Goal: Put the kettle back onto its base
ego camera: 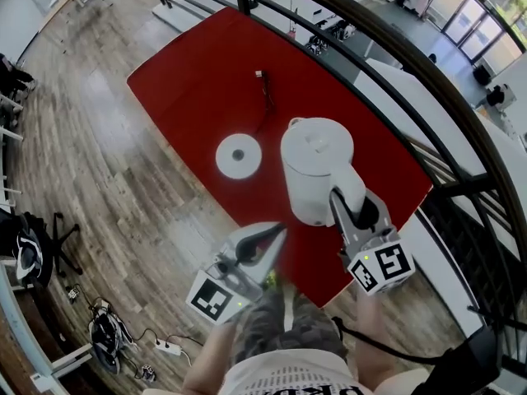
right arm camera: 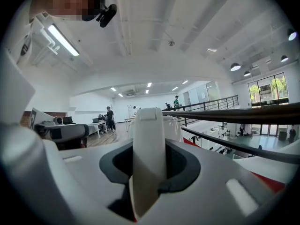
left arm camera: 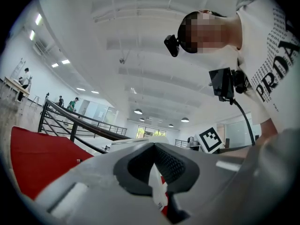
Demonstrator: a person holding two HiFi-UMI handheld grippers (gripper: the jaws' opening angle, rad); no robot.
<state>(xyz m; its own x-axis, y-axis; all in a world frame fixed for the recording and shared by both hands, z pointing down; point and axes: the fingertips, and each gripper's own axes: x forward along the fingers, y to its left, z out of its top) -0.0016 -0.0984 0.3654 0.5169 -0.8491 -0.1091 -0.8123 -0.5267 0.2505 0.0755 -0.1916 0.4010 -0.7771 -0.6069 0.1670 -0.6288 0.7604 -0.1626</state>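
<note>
the right tongs (ego camera: 350,210) grip the handle (right arm camera: 149,139) of the white plastic kettle (ego camera: 315,167), which hangs over the red surface (ego camera: 189,81), right of the round white base (ego camera: 239,156) and apart from it. the left tongs (ego camera: 274,234) are closed on nothing. best to keep the kettle upright, centre it over the base, then lower it straight down.

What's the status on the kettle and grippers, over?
Right gripper shut on kettle. Kettle off its base, to the right of it. Left gripper jaws together, empty. Base bare, path clear.
</note>
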